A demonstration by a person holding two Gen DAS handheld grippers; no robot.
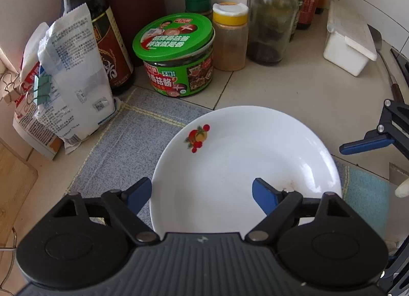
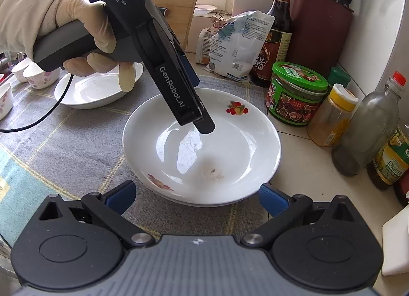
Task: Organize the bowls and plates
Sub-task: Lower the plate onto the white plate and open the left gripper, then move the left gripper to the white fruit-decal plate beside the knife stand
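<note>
A white plate with fruit decals (image 1: 245,158) (image 2: 225,147) lies on a grey cloth (image 1: 122,147) by the counter's back corner. It seems to rest on another plate, whose rim shows beneath it (image 2: 204,202). My left gripper (image 1: 202,195) is open and hovers over the plate's near rim, empty. In the right wrist view it hangs over the plate's middle (image 2: 202,122). My right gripper (image 2: 198,197) is open and empty at the plate's near edge. A second white dish (image 2: 94,89) and small floral bowls (image 2: 38,76) sit further left on the cloth.
Behind the plate stand a green-lidded jar (image 1: 179,58), a yellow-capped spice jar (image 1: 230,37), a glass bottle (image 1: 273,17), a dark sauce bottle (image 1: 99,27) and clipped bags (image 1: 69,86). A white box (image 1: 350,40) is at right. A wooden board (image 1: 12,181) lies left.
</note>
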